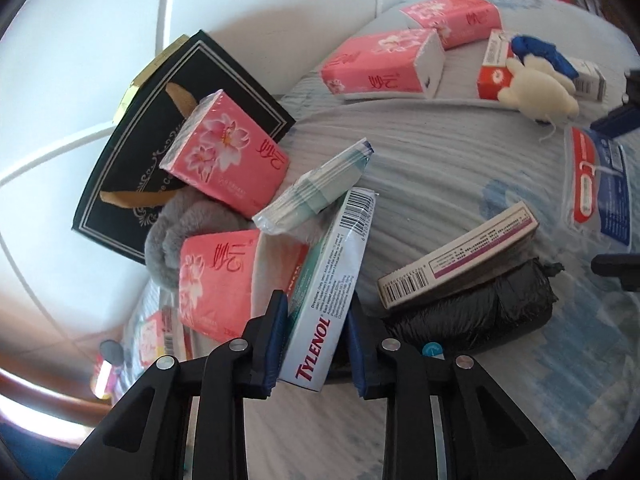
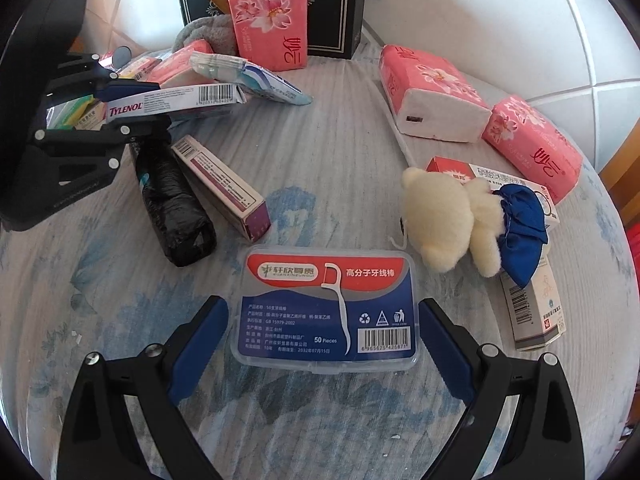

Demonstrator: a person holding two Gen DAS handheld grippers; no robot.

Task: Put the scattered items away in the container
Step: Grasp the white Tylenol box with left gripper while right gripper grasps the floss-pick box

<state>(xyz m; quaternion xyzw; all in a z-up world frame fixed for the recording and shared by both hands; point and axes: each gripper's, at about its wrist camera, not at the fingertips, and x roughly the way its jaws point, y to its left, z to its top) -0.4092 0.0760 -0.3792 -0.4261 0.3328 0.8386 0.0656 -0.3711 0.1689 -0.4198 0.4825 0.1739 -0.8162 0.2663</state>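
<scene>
The bed cover [image 2: 320, 152] carries scattered items. The dark gift bag [image 2: 340, 4] stands at its far edge, pink tissue pack [image 2: 272, 24] leaning against it. The right gripper [image 2: 323, 340] stands spread around the floss-pick box [image 2: 326, 308], not touching it. The left gripper [image 1: 316, 324] pinches the Tylenol box [image 1: 324, 304], raised near the bag.
</scene>
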